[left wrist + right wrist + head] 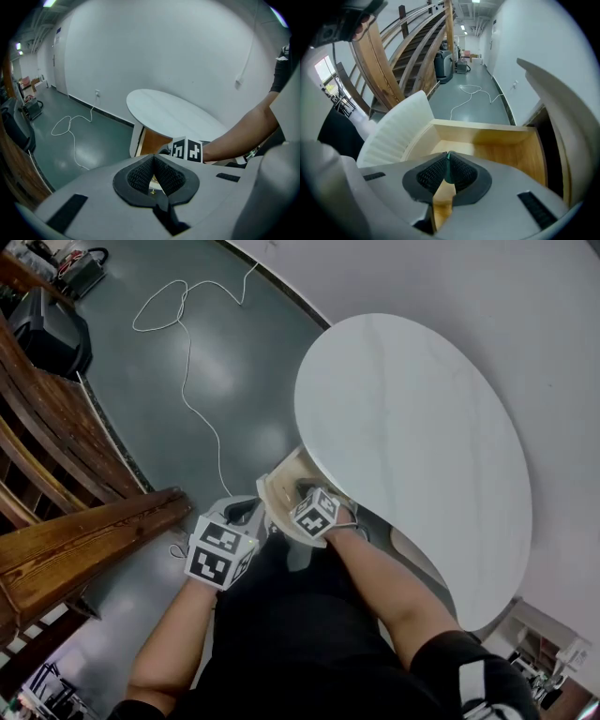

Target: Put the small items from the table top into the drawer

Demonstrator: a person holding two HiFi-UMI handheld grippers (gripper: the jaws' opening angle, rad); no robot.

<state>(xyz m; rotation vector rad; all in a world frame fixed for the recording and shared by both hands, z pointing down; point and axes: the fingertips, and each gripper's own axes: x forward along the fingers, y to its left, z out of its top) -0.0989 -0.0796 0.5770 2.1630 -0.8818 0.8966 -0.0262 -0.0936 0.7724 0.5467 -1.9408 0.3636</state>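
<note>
Two grippers are at the near edge of the white table top (412,427), and only the right gripper (448,155) carries anything. Its jaws are clamped on a thin green item (447,169), a narrow sliver pinched edge-on between the ribbed black pads just behind their tips. So little of the item shows that what it is cannot be told. This gripper points steeply down over the open drawer (487,133), so the sliver hangs above the drawer's pale wood floor, between its side walls. The left gripper (153,159) has its jaws together at the tips with nothing between them, and it is held just to the left of the drawer, outside it. Only the right gripper view shows the green item and the inside of the drawer. There the drawer is a light wood box with a white ribbed front panel (393,129) curving along its left side, and the part of the floor that shows is plain wood. The head view hides the item under the right gripper's marker cube (315,512). It does show the drawer pulled out from under the table's rim toward the person, with the right forearm (384,587) reaching over it. The left gripper view shows the table from the side, with a brown wood panel (152,140) beneath it and the right gripper's cube in front. A white cable (187,352) lies looped on the grey-green floor, and a wooden staircase (84,531) runs along the left.
</note>
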